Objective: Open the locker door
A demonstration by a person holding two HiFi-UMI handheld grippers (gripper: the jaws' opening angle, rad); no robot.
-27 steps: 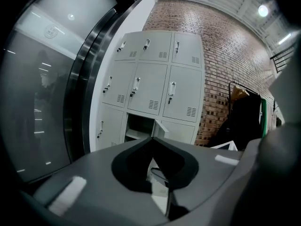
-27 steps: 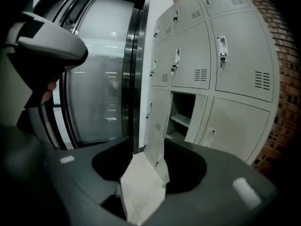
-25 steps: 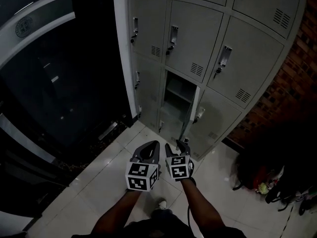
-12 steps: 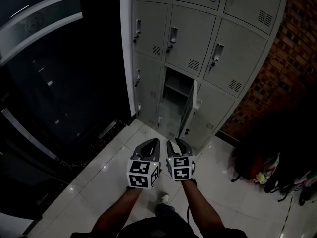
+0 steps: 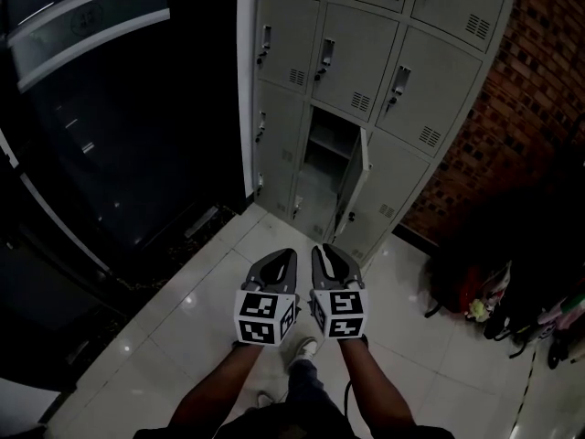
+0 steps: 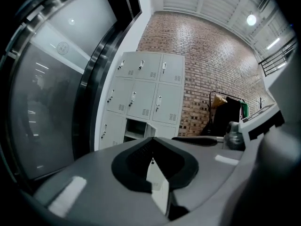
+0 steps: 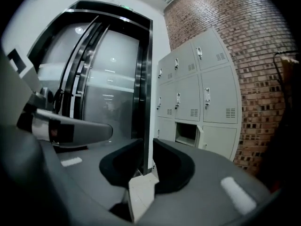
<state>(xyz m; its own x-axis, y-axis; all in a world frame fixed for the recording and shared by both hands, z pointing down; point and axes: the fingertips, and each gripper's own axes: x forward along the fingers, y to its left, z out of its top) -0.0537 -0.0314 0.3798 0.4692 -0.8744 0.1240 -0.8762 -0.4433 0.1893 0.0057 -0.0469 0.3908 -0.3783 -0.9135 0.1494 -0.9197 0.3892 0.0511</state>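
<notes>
The grey locker bank (image 5: 366, 53) stands ahead of me. One lower compartment (image 5: 331, 144) is open, and its door (image 5: 355, 183) is swung out to the right, edge-on to me. Both grippers hang side by side over the floor, well short of the door and touching nothing. My left gripper (image 5: 280, 262) is shut and empty. My right gripper (image 5: 329, 256) has its jaws closing, with a narrow gap left and nothing between them. The open compartment (image 6: 136, 128) shows small in the left gripper view. The right gripper view shows it too, compartment (image 7: 187, 133) and door (image 7: 200, 138).
Dark glass doors (image 5: 101, 135) with a white frame post (image 5: 245, 90) stand left of the lockers. A brick wall (image 5: 521, 108) rises on the right. Bags and gear (image 5: 494, 309) lie on the floor below the wall. The floor is white tile (image 5: 183, 327), and my shoe (image 5: 303, 347) shows below.
I have stepped back: the lockers sit farther off and higher in the head view. The right gripper has left the door's edge and its jaws have narrowed. The door stays ajar.
</notes>
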